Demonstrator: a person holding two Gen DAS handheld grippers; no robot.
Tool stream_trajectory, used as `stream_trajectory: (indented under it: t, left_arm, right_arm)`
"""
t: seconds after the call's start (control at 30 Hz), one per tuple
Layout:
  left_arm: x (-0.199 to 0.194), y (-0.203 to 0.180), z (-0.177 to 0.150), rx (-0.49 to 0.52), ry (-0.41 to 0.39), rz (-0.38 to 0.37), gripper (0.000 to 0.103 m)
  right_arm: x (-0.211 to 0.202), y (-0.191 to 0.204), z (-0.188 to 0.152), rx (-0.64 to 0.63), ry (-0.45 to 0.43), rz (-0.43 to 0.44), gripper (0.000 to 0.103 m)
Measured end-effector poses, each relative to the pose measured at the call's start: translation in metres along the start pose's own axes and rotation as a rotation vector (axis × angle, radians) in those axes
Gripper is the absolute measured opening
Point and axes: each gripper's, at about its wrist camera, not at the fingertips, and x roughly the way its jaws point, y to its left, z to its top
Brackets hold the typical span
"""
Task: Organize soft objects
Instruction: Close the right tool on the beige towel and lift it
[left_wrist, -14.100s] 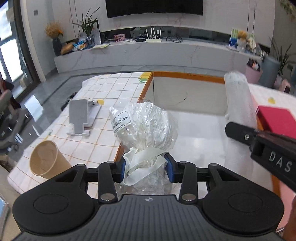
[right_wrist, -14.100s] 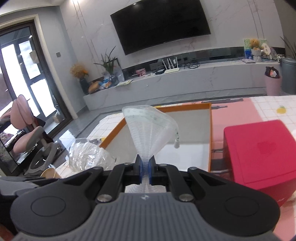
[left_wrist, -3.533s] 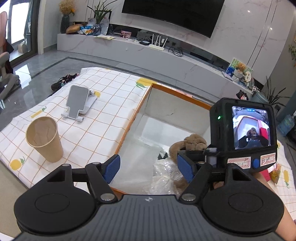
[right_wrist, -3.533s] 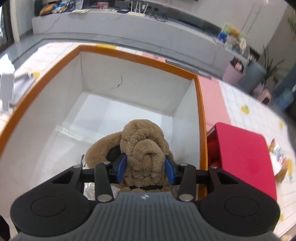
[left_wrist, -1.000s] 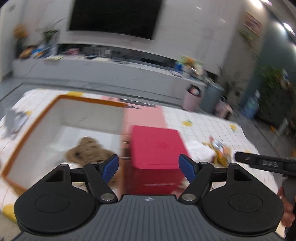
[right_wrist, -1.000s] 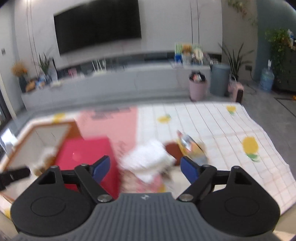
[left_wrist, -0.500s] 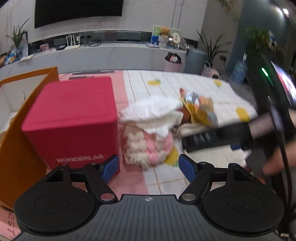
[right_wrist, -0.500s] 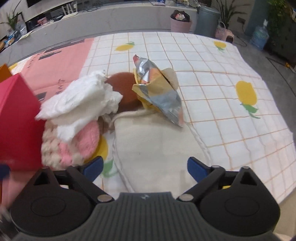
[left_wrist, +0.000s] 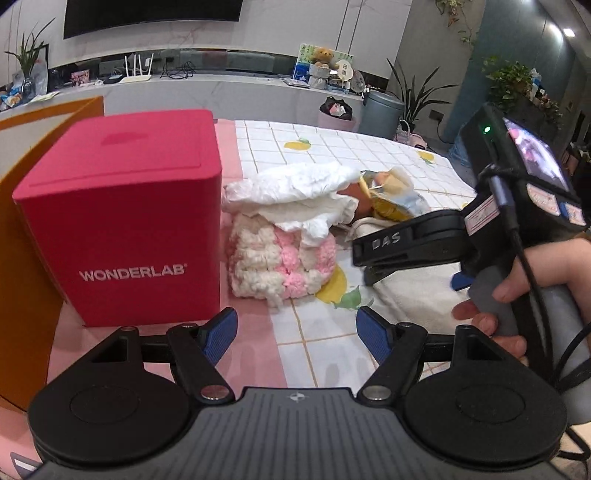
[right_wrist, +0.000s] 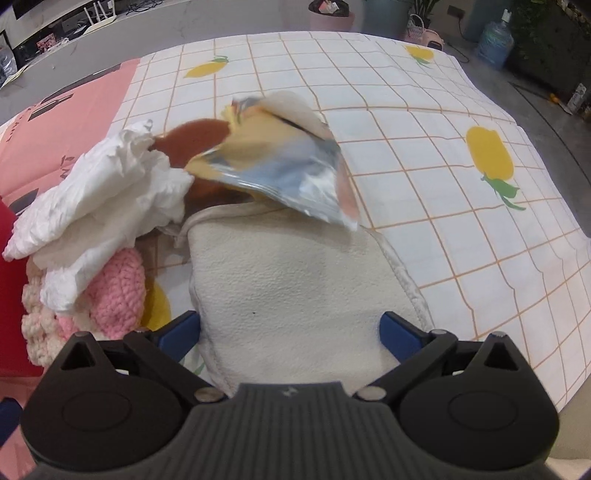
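Left claw: spread wide, blue pads clear of everything, nothing between them; aimed down at the surface.
Right claw: jaws opening, nearly at full spread, straddling the near end of the cream cloth without pressing on it; pitched steeply down.
Cream cloth: flat on the surface, directly under and ahead of the right claw; long axis along the claw's pointing line, near end between the pads, far end tucked under the foil snack bag.
Foil snack bag: beyond the cloth, straight ahead of the right claw, tilted, open mouth turned away; blurred.
White crumpled cloth: ahead of the left claw, draped over the knitted piece; long axis across that claw's view, left to right.
Pink-and-cream knitted piece: just ahead of the left claw, under the white cloth, beside the red box.
Brown soft item: ahead-left of the right claw, mostly hidden between white cloth and bag.
Red box: ahead-left of the left claw, upright.
Orange-rimmed bin: far left of the left claw, behind the red box.
Right hand: wrapped round the right claw's handle.
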Motion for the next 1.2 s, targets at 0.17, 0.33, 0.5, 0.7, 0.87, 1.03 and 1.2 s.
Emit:
stream_trajectory:
  t: [0.17,0.33,0.5,0.7,0.87,1.03,1.2]
  left_arm:
    - [0.000,0.004,-0.002,-0.010,0.013,0.001,0.086]
    - [-0.001,0.002,-0.002,-0.005,0.013,-0.009,0.086]
    - [-0.001,-0.001,-0.003,0.013,0.018,-0.013,0.086]
    - [-0.005,-0.004,-0.005,0.030,0.011,-0.005,0.086]
    - [-0.006,-0.005,-0.006,0.041,-0.001,0.000,0.086]
    - [-0.005,-0.006,-0.008,0.033,0.006,-0.019,0.086]
    - [-0.005,-0.018,-0.010,0.062,-0.050,-0.010,0.086]
  right_arm:
    - [-0.002,-0.005,0.000,-0.008,-0.038,-0.118,0.101]
    - [0.002,-0.025,-0.002,0.096,-0.031,-0.037,0.101]
    - [0.001,-0.025,-0.002,0.016,-0.028,0.011,0.096]
    - [-0.013,-0.040,-0.005,0.006,-0.046,-0.026,0.031]
    - [-0.023,-0.069,-0.006,0.116,-0.022,0.022,0.009]
    - [-0.075,-0.074,-0.013,0.106,-0.146,-0.048,0.009]
    - [-0.112,-0.097,-0.019,0.186,-0.247,0.000,0.010]
